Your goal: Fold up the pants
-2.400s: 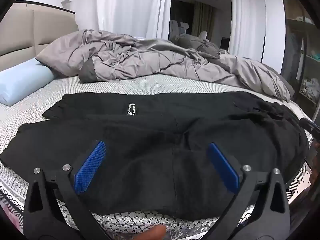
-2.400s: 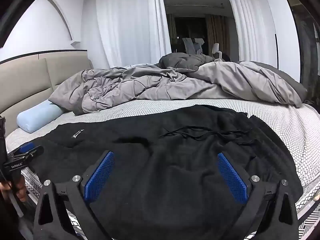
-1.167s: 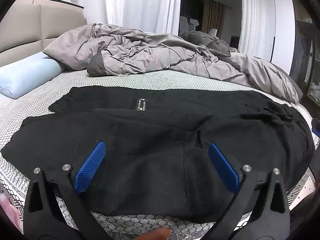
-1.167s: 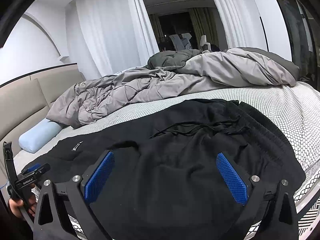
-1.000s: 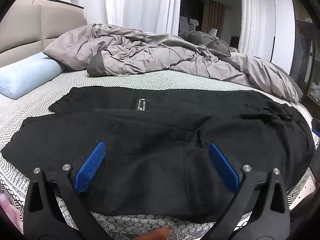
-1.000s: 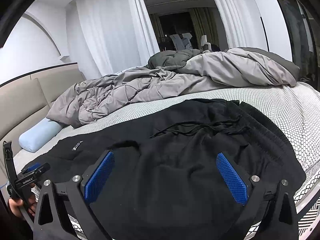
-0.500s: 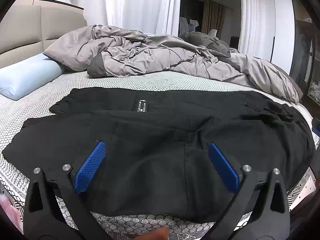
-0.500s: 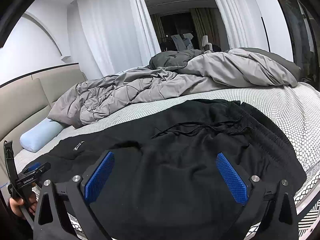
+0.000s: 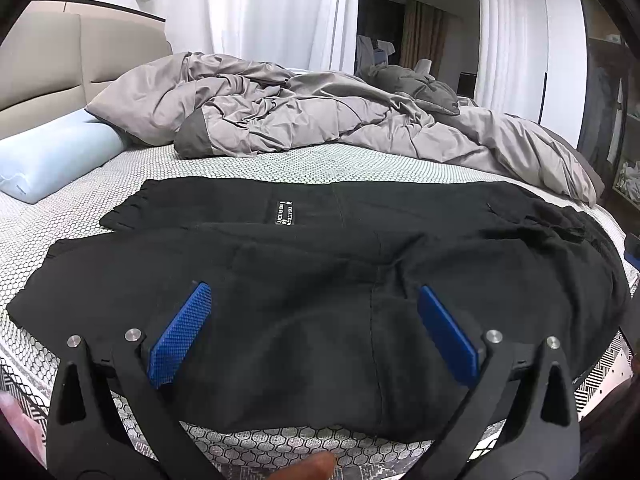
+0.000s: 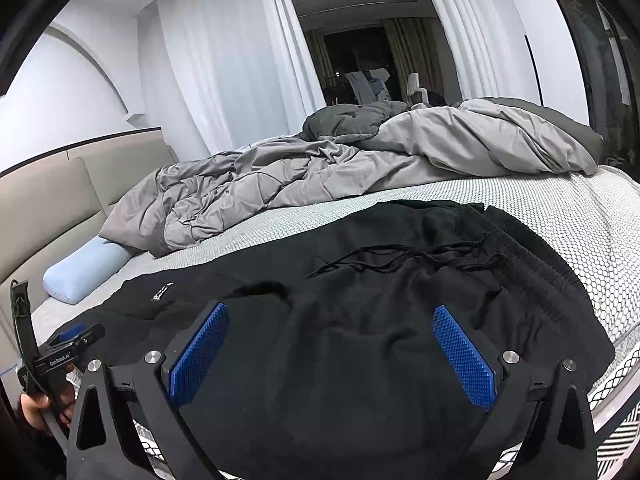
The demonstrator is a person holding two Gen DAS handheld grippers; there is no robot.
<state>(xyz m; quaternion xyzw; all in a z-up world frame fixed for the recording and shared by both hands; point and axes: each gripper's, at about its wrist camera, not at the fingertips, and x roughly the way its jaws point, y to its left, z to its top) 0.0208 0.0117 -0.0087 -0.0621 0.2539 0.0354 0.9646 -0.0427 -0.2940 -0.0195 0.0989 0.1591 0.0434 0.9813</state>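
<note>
From the left wrist camera, the left tongs (image 9: pixel 314 328) hang spread wide above the near edge of the bed (image 9: pixel 320 164), gripping nothing; the blue pads (image 9: pixel 178 334) stand well apart over black cloth. The black pants (image 9: pixel 320 272) lie flat across the patterned mattress, lengthwise from left to right, with one leg laid partly over the other. A small white-lettered label (image 9: pixel 285 213) shows on the far leg. Behind the pants a crumpled grey duvet (image 9: pixel 304 116) is heaped along the bed, and a light blue pillow (image 9: pixel 52 160) rests at the left by the beige headboard (image 9: pixel 80 64). A fingertip (image 9: pixel 310 470) shows at the bottom edge.

From the right wrist camera, the right tongs (image 10: pixel 332 354) are likewise wide apart and hold nothing, poised over the waist end of the pants (image 10: pixel 360 320). The drawstring (image 10: pixel 400 258) lies loose across the cloth, near the gathered waistband (image 10: pixel 532 256) at the right. At the far left the left tongs (image 10: pixel 70 340) appear, held in a hand (image 10: pixel 38 410) beside the pants' leg end. The duvet (image 10: pixel 320 172) and pillow (image 10: pixel 84 266) lie beyond.
</note>
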